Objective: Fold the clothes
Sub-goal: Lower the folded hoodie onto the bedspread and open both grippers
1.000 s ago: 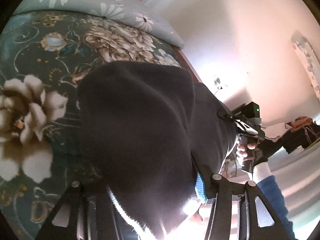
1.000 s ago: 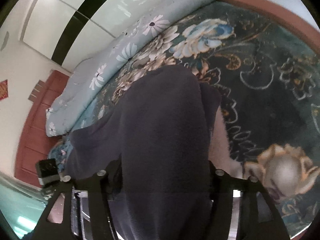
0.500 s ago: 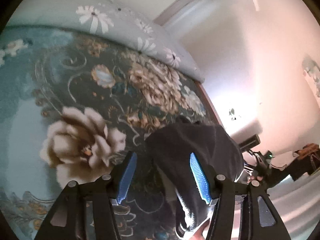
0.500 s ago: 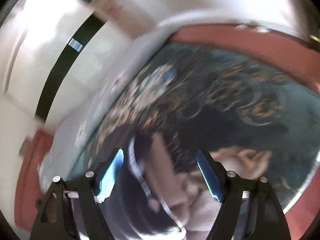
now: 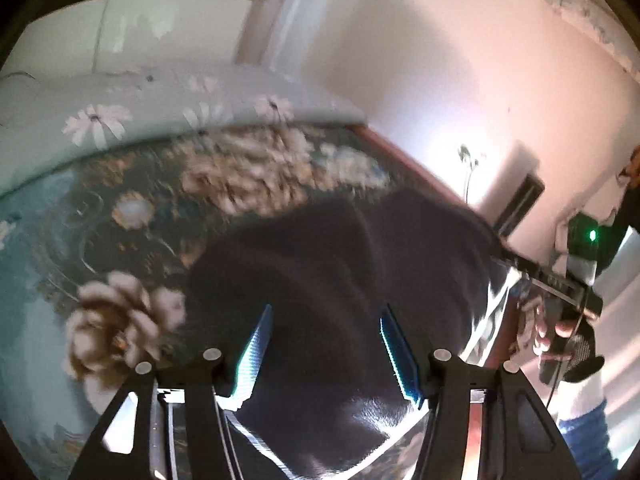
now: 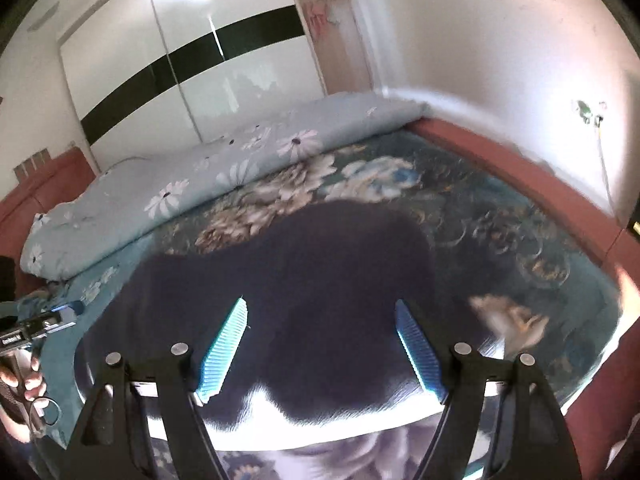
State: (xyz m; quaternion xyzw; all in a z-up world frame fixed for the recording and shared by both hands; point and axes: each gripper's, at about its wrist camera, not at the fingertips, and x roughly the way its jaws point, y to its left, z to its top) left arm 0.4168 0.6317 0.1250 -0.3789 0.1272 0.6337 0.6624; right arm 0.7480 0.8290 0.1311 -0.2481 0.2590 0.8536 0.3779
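A: Dark garment [image 6: 320, 280]. Where does it lie from each claw?

B: Straight ahead of and beneath both. It rests flat on the floral bedspread [image 6: 500, 216], with a raised crease [image 5: 364, 228] running away from the left gripper [image 5: 324, 348]. The near edge, pale in the glare, passes under both sets of fingers.

A: And the claws themselves?

B: Both spread wide with nothing between the blue pads. The right gripper [image 6: 320, 344] hangs over the near edge too, and the cloth shows through the gap.

A: Long axis?

B: From the right wrist view it seems to run across the claw, side to side, wider than the finger span. That is a judgement; the fisheye bends things.

A: Which one is nearer?

B: I cannot rank them. Each sits over the near hem, left toward one end, right toward the other. Whether this is a finished fold just laid down or a layer awaiting another fold, the scene fits either.

A: Beyond the garment?

B: A daisy quilt [image 6: 224, 168] bunched at the far side, then the wardrobe [image 6: 192, 68].
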